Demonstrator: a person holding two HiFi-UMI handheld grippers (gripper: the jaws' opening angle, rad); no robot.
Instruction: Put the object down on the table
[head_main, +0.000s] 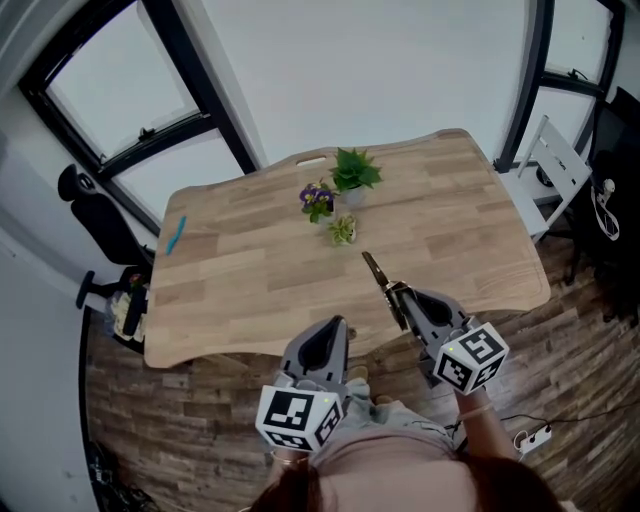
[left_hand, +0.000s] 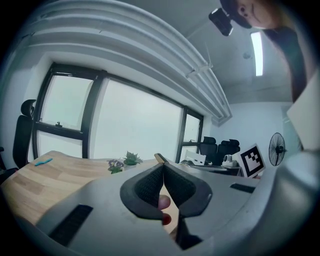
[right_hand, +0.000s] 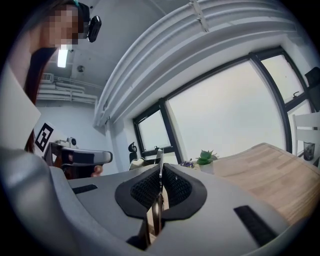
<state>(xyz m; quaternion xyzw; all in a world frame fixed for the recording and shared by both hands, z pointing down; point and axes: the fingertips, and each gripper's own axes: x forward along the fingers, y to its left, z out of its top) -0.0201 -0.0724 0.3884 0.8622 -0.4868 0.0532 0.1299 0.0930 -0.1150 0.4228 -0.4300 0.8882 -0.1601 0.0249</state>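
Observation:
A thin flat brown object (head_main: 377, 272) sticks forward out of my right gripper (head_main: 402, 293), which is shut on it above the near edge of the wooden table (head_main: 250, 280). In the right gripper view the object (right_hand: 160, 156) stands edge-on between the meeting pads of the right gripper (right_hand: 160, 167). My left gripper (head_main: 335, 325) hovers at the table's near edge, to the left of the right one. In its own view the left gripper (left_hand: 163, 166) has its pads touching at the tips with nothing between them. Behind its jaws a fingertip shows.
Three small plants stand mid-table: a green potted one (head_main: 354, 173), purple flowers (head_main: 317, 199) and a small succulent (head_main: 342, 230). A blue item (head_main: 175, 236) lies at the table's left end. A white chair (head_main: 552, 165) stands right, a black office chair (head_main: 95, 215) left.

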